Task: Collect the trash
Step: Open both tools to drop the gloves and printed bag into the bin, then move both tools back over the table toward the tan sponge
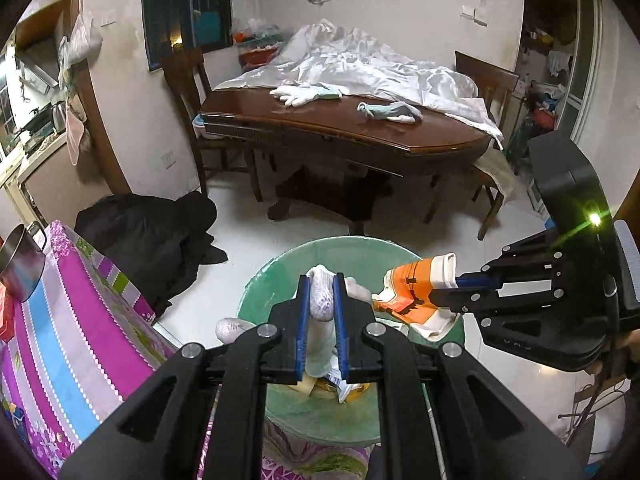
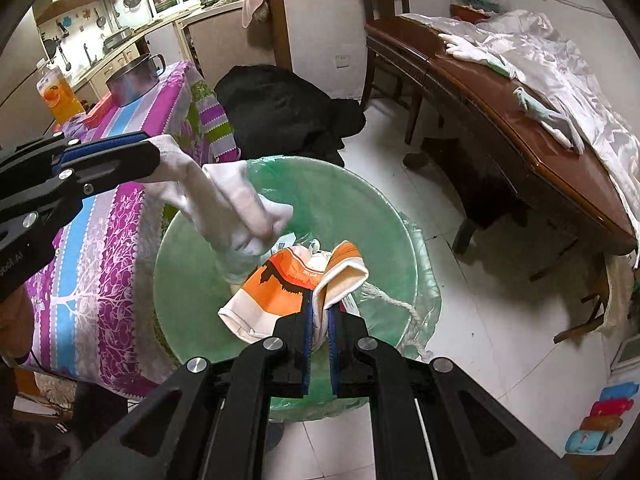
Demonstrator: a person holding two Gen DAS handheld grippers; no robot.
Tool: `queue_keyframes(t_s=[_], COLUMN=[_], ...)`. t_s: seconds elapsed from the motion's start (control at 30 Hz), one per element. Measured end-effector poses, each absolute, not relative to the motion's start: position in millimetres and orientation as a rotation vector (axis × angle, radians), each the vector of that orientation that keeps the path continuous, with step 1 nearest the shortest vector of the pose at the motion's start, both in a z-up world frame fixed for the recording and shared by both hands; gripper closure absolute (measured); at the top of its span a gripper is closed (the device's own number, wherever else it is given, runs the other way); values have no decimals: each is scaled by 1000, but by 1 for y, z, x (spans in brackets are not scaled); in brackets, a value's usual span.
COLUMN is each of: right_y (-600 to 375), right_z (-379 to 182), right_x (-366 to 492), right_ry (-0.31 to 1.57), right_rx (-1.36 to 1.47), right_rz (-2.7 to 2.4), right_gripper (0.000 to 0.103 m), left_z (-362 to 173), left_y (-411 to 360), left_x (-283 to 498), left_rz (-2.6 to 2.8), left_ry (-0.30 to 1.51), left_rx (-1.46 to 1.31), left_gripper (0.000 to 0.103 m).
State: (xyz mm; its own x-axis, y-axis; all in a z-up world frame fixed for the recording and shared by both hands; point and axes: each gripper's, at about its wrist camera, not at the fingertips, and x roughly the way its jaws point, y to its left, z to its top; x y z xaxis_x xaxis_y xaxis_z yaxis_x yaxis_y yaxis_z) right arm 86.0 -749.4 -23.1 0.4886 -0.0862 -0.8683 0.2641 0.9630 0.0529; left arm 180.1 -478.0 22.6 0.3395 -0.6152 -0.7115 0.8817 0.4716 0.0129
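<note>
My left gripper [image 1: 321, 282] is shut on a white glove [image 1: 323, 296], which hangs over the green trash bin [image 1: 360, 252]; from the right wrist view this gripper [image 2: 154, 154] comes in at the left with the glove [image 2: 224, 204] drooping into the bin [image 2: 380, 216]. My right gripper [image 2: 320, 300] is shut on an orange and white cloth [image 2: 280, 284] above the bin's opening; in the left wrist view it [image 1: 442, 286] enters from the right holding the cloth [image 1: 412, 280]. Paper scraps lie at the bin's bottom.
A brown wooden table [image 1: 320, 120] with white gloves [image 1: 304, 94], a bluish glove [image 1: 390, 112] and a white sheet stands behind the bin. A small table with a purple striped cloth [image 2: 108, 216] carries a steel pot [image 2: 134, 78]. Black clothing [image 1: 152, 236] lies on the floor.
</note>
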Motion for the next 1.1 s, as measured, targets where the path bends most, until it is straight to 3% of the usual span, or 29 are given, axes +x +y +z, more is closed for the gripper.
queue_keyframes(t_s=[0.2,0.23,0.33,0.37,0.6,0.93,1.1], right_y=[-754,-755,-760,-761,-760,-753,-749], right_z=[-25,-25,-25,-25,-22,-21,-17], right_x=[86,86,84,84,80,80,79], right_ry=[1035,1032,1021,1019,988,983,964], right_rx=[203,217,234,240,265,264,258], right_rz=[-218,-218,-226,-226,-221,-214,-212], right_gripper=[95,95,93,92,82,77,70], left_z=[23,22,22,22,19,19,20], left_y=[-480,-480,-477,-476,-471,-466,-462], left_x=[183,185,189,190,197,196,196], left_rz=[-1004,-998,-962,-960,-944,-947,-947], left_ry=[709,718,709,709,734,734,735], left_rx=[433,435,428,423,406,401,396], left_gripper=[90,84,51,49,49,49,49])
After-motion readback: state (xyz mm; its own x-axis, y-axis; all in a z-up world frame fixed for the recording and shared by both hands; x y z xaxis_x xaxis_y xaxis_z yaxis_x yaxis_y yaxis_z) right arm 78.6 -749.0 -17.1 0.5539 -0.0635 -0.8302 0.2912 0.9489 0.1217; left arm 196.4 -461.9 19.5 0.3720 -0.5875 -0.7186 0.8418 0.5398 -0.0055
